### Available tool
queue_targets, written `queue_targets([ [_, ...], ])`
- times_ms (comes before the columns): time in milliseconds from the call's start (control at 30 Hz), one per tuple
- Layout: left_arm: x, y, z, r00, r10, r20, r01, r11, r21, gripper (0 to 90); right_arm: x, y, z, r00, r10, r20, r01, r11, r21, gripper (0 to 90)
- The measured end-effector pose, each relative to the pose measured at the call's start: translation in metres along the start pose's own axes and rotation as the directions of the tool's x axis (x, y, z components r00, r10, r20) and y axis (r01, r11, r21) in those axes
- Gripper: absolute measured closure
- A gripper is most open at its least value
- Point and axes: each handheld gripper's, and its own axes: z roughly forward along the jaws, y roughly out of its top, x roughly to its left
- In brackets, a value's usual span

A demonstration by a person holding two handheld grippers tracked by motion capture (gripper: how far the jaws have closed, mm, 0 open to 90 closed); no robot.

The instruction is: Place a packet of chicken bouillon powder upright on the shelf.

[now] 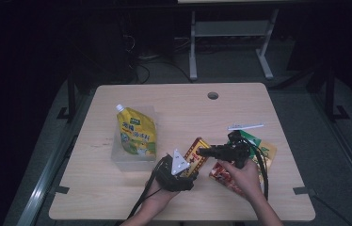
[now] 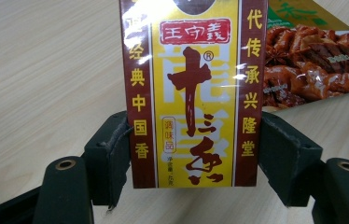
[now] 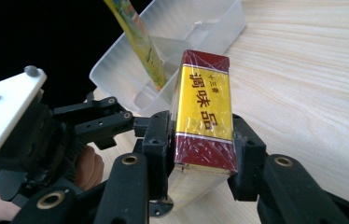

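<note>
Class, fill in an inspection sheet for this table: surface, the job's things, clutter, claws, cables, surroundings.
Surface: pale wood table with a round hole near the far edge.
Job's things: red-and-yellow spice box, lifted between both claws; clear plastic bin holding a yellow spout pouch.
Clutter: snack packets at right; white strip.
Claws: left claw and right claw both shut on the box.
Cables: black cable trailing from the left claw.
Surroundings: dark floor, white frame legs beyond.

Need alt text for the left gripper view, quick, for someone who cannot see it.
The left gripper clamps a red and yellow box with Chinese print between its black jaws, over a pale wood table. A snack packet lies behind at right.
</note>
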Motion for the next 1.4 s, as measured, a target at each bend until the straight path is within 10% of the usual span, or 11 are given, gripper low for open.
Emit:
queue_targets([
  [467, -0.004, -0.009, -0.012, 0.9982, 0.031, 0.051, -0.031, 0.9995, -0.001, 25.6, 0.019, 0.019, -0.014, 0.9814, -0.176, 0.076, 0.173, 0.984, 0.046, 67.1],
  [867, -0.013, -0.021, -0.019, 0.9908, 0.077, 0.111, -0.078, 0.997, 0.003, 23.5, 0.032, 0.042, -0.003, 0.9153, -0.399, 0.055, 0.393, 0.914, 0.098, 67.1],
  [1400, -0.023, -0.025, -0.023, 0.9808, 0.094, 0.171, -0.092, 0.9956, -0.017, 23.0, 0.063, 0.074, 0.021, 0.8391, -0.539, -0.071, 0.544, 0.836, 0.078, 67.0],
])
